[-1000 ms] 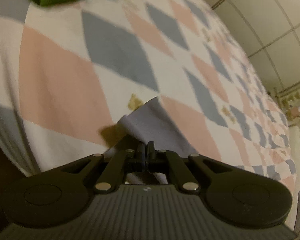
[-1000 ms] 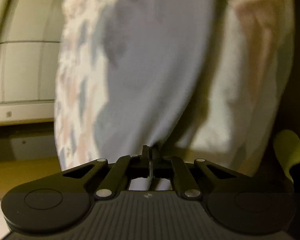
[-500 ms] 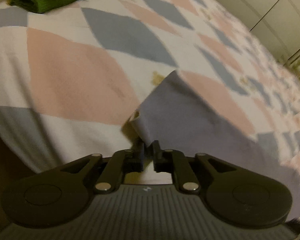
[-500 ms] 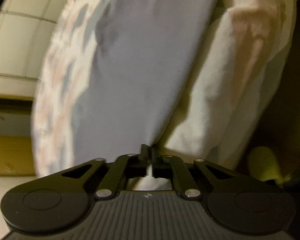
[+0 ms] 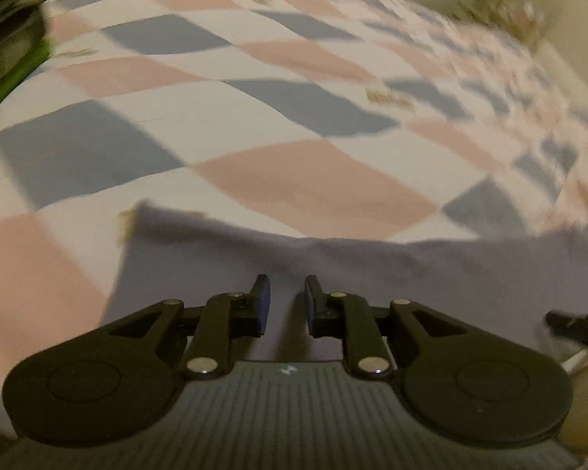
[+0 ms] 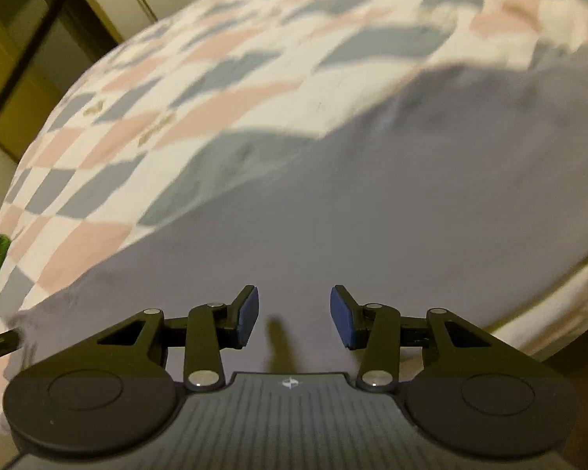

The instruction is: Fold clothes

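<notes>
Left wrist view has your left gripper (image 5: 287,290) with its fingers apart, nothing between them, right over the grey-lavender garment (image 5: 392,274) lying flat on the checkered bedspread (image 5: 294,90). Your right gripper (image 6: 294,305) is spread wide too, also over that cloth.

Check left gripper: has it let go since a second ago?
Yes. The left gripper was pinching the grey garment; it's now open above it, lying on the checked bedspread.

Parted right tongs (image 6: 294,313) above grey garment (image 6: 372,203)
</notes>
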Demonstrator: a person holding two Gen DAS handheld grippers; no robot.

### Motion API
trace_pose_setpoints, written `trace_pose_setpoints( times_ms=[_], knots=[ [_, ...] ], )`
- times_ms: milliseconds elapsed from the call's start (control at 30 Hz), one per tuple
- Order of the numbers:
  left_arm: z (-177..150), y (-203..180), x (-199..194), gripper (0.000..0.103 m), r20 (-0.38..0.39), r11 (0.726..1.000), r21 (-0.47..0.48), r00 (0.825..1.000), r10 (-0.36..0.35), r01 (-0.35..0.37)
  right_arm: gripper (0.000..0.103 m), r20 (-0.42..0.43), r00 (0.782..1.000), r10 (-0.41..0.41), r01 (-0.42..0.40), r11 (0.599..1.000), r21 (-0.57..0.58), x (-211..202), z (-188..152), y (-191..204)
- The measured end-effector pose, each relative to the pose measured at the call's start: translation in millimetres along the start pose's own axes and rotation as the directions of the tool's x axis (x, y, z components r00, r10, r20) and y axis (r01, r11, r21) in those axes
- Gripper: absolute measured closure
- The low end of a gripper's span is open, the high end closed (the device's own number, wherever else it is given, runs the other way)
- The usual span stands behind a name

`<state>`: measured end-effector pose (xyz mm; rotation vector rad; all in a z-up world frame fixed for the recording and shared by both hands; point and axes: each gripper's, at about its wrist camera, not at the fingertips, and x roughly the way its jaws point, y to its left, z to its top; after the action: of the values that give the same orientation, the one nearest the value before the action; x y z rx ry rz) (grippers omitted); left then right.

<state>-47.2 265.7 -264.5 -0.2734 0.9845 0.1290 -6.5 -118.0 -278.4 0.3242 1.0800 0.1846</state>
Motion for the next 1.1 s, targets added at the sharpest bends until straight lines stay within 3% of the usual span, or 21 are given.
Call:
trace_pose_setpoints(
  times_ms=[33, 100, 167, 233, 333, 400, 467, 533, 633, 733, 867, 933, 1033, 1067, 1100],
  knots=[
    [2.7, 1.3, 7.5, 0.088, 0.006, 1.0, 0.008, 1.0, 0.022, -0.022, 0.059, -0.016, 1.0, 0.01, -0.009, 1.0, 0.017, 4.7, -0.8, -1.3],
    [12.6, 18.6, 13.0, 0.091, 0.017, 0.995, -0.063, 0.996, 0.082, -0.081, 0.059, -0.032, 0.999, 0.016, -0.015, 1.0, 0.02, 10.0, -2.0, -4.3],
    [23.7, 35.8, 7.4, 0.093, 0.022, 0.978, -0.146, 0.988, 0.151, -0.146, 0.059, -0.029, 1.0, 0.006, -0.005, 1.0, 0.013, 10.5, 4.3, -12.1],
    [33.8, 39.5, -5.9, 0.093, 0.032, 0.971, -0.165, 0.983, 0.181, -0.173, 0.059, -0.019, 1.0, 0.005, -0.005, 1.0, 0.017, 7.9, 13.7, -16.7],
    [38.2, 18.3, -20.9, 0.09, 0.023, 0.99, -0.06, 0.992, 0.127, -0.125, 0.057, -0.008, 0.999, 0.034, -0.034, 0.999, 0.029, -2.0, 16.7, -24.5],
    [35.3, -1.5, -14.8, 0.084, -0.028, 0.993, 0.055, 0.994, 0.109, -0.107, 0.057, -0.009, 0.997, 0.077, -0.077, 0.996, 0.037, -6.8, 16.0, -25.9],
    [29.8, -12.3, 0.1, 0.081, -0.098, 0.985, 0.133, 0.987, 0.128, -0.114, 0.058, 0.0, 1.0, 0.023, -0.023, 0.998, 0.062, -5.9, 12.7, -32.8],
    [28.1, -12.9, 12.2, 0.081, -0.155, 0.981, 0.153, 0.978, 0.14, -0.117, 0.059, 0.007, 0.999, -0.033, 0.032, 0.996, 0.088, -4.9, 9.3, -39.7],
    [43.0, -9.9, 11.9, 0.082, -0.178, 0.978, 0.2, 0.979, 0.097, -0.06, 0.059, 0.048, 0.989, -0.137, 0.128, 0.978, 0.164, -14.1, 7.6, -56.0],
    [60.8, -5.8, 14.0, 0.082, -0.225, 0.966, 0.255, 0.974, 0.012, 0.048, 0.058, 0.1, 0.969, -0.226, 0.194, 0.947, 0.254, -35.1, 4.4, -62.2],
    [79.6, 1.7, 22.1, 0.082, -0.313, 0.909, 0.352, 0.943, -0.112, 0.225, 0.057, 0.163, 0.942, -0.293, 0.222, 0.909, 0.353, -58.1, -23.5, -21.3],
    [85.0, 2.3, 14.9, 0.082, -0.346, 0.863, 0.426, 0.93, -0.122, 0.272, 0.057, 0.177, 0.935, -0.307, 0.215, 0.888, 0.406, -64.6, -44.7, 15.6],
    [92.0, 2.7, 1.0, 0.082, -0.387, 0.779, 0.536, 0.915, -0.116, 0.326, 0.057, 0.178, 0.929, -0.324, 0.181, 0.819, 0.544, -70.7, -82.0, 76.8],
    [95.6, 4.4, -7.8, 0.08, -0.394, 0.76, 0.551, 0.91, -0.126, 0.344, 0.057, 0.164, 0.935, -0.315, 0.163, 0.789, 0.592, -71.1, -93.9, 97.1],
    [99.9, 7.0, -19.0, 0.079, -0.399, 0.748, 0.555, 0.906, -0.142, 0.362, 0.057, 0.168, 0.934, -0.316, 0.16, 0.787, 0.596, -77.4, -97.4, 108.1]
  ],
)
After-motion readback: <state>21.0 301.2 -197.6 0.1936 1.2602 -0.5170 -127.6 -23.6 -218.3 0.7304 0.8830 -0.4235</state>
